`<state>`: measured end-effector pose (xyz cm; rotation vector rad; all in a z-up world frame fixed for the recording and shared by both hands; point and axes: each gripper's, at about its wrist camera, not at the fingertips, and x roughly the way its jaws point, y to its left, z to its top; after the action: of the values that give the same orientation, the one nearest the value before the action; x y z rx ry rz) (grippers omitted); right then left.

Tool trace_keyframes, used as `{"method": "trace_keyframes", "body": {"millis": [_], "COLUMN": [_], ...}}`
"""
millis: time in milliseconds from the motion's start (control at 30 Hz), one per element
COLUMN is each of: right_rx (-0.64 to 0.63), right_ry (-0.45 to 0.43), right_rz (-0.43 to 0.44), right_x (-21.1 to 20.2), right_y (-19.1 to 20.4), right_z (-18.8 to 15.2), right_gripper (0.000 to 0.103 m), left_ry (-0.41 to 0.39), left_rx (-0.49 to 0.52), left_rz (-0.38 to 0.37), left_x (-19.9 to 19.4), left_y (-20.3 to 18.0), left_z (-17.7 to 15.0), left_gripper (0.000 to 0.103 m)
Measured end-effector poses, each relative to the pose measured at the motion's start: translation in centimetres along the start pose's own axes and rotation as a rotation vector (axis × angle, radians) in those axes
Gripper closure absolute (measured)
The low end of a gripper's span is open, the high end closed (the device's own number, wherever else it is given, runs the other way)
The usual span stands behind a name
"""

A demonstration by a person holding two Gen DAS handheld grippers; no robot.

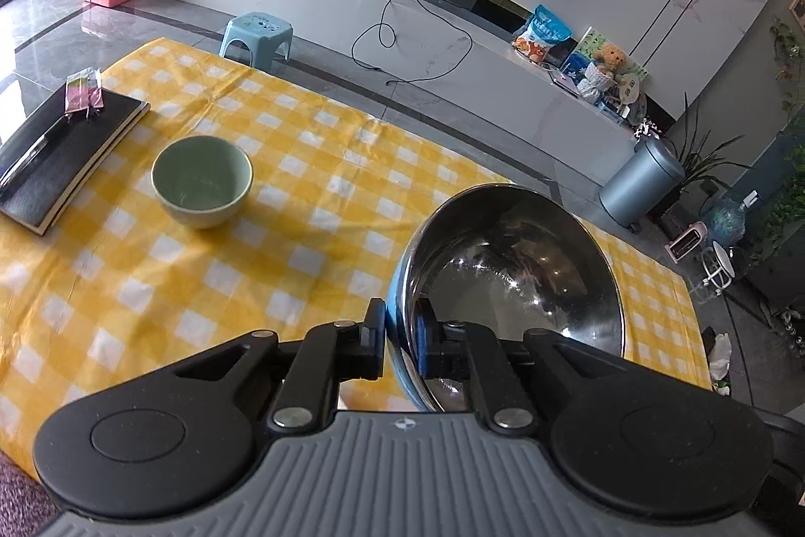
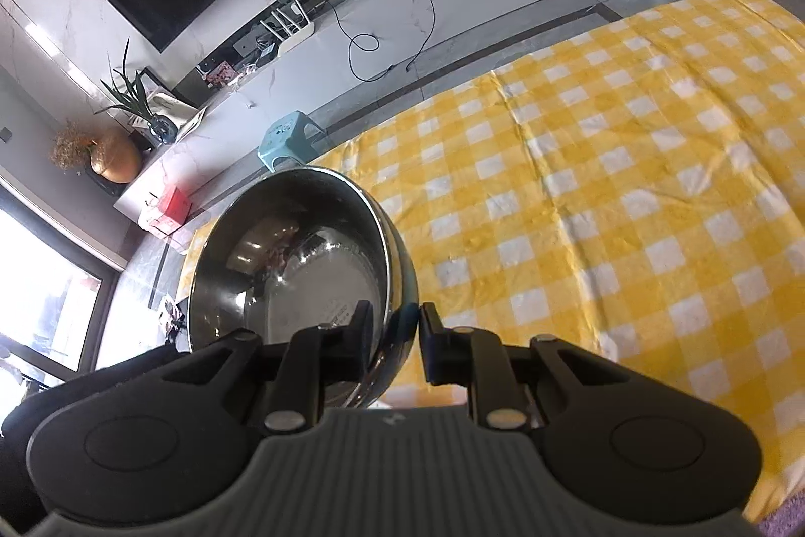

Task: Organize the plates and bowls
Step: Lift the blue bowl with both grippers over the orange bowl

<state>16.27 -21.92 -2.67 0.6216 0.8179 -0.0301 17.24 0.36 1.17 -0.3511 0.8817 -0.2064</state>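
Observation:
My left gripper [image 1: 400, 335] is shut on the rim of a steel bowl with a blue outside [image 1: 518, 270], held tilted above the yellow checked tablecloth [image 1: 302, 235]. My right gripper [image 2: 395, 330] is shut on the rim of a second steel bowl [image 2: 297, 260], also lifted and tilted above the tablecloth's [image 2: 604, 184] left end. A pale green ceramic bowl [image 1: 202, 180] stands upright and empty on the cloth, ahead and left of the left gripper.
A black notebook [image 1: 60, 154] with a pen and a pink packet lies at the cloth's left edge. Beyond the table are a blue stool [image 1: 256, 36], a grey bin [image 1: 641, 182] and a TV bench with a router.

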Motion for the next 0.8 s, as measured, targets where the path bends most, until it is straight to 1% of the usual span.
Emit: {"method": "trace_keyframes", "body": {"millis": [200,367,467,633,800], "right_rx": [0.048,0.063,0.075,0.069,0.067], "right_ry": [-0.016,-0.021,-0.018,-0.018,-0.018], "right_rz": [0.005,-0.013,-0.044,-0.091,-0.109], "right_x": [-4.0,-6.4,-7.2,-8.1,-8.5], "right_y": [-2.4,-4.1,-5.2,-6.1,-6.6], "right_z": [-3.2,-5.6,-6.7,-8.3,-9.2], "right_gripper": [0.086,0.087,0.088,0.088,0.089], "left_ry": [0.015,0.03,0.05,0.071,0.076], "left_rx": [-0.048,-0.067,-0.063,-0.063,-0.05], "left_rz": [-0.047,-0.064,-0.071,-0.076,-0.077], "left_x": [-2.1,-3.0,-3.1,-3.0,-3.2], "left_y": [0.2,0.1,-0.1,-0.1,-0.1], "left_z": [-3.3,-6.1,-8.0,-10.0,-10.9], "left_gripper": [0.091,0.09,0.09,0.091,0.091]}}
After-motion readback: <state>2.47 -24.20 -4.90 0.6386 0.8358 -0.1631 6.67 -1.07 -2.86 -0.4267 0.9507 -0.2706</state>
